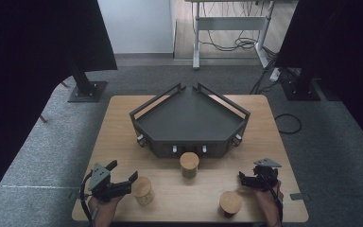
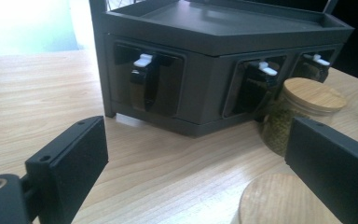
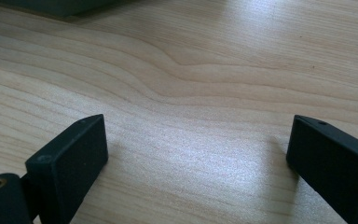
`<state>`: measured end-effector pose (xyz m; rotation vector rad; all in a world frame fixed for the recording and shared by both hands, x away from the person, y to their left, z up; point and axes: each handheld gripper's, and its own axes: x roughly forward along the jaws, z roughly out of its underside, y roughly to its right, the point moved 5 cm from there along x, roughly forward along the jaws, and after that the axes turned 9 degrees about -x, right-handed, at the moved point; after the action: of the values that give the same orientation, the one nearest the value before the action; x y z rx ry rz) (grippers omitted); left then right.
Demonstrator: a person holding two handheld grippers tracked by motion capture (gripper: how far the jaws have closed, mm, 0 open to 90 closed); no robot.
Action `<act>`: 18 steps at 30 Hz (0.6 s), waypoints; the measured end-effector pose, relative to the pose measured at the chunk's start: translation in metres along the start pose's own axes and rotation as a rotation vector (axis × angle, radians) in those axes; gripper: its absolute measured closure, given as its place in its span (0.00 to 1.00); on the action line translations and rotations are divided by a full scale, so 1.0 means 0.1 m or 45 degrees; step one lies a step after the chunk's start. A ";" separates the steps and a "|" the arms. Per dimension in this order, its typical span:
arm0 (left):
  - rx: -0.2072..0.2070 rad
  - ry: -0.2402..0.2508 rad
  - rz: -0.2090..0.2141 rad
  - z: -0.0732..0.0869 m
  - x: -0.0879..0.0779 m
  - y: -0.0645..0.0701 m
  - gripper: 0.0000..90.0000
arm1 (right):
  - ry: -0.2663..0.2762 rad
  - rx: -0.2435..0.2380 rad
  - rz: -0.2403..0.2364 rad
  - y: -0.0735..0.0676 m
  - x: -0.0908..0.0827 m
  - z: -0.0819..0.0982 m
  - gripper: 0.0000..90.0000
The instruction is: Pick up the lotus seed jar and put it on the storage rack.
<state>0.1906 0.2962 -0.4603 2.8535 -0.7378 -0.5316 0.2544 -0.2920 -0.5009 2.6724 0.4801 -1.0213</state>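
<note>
High view: wooden table (image 1: 123,118) w/ dark corner rack (image 1: 189,120) at centre, 3 glass jars w/ wooden lids below it. Left gripper (image 1: 123,177) at lower left of frame, jaws spread wide, pinching nothing; left jar (image 1: 142,189) sits just beside its tips, at their right. Middle jar (image 1: 189,163) is up against the rack's front. Right gripper (image 1: 246,182) at lower right, jaws also spread, empty; right jar (image 1: 230,203) just below-left of it, apart.

Left gripper view: near jar's lid (image 2: 279,200) at bottom centre-right between the jaws, not touched; middle jar, greenish contents, at right edge by the rack.

Right gripper view: bare tabletop between jaws
</note>
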 end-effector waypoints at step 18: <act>0.016 0.004 0.055 0.01 0.03 0.08 0.06 | 0.000 -0.002 -0.002 0.00 0.00 0.00 0.05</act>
<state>0.1887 0.2876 -0.4603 2.8421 -0.8030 -0.5185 0.2544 -0.2920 -0.5009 2.6711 0.4829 -1.0206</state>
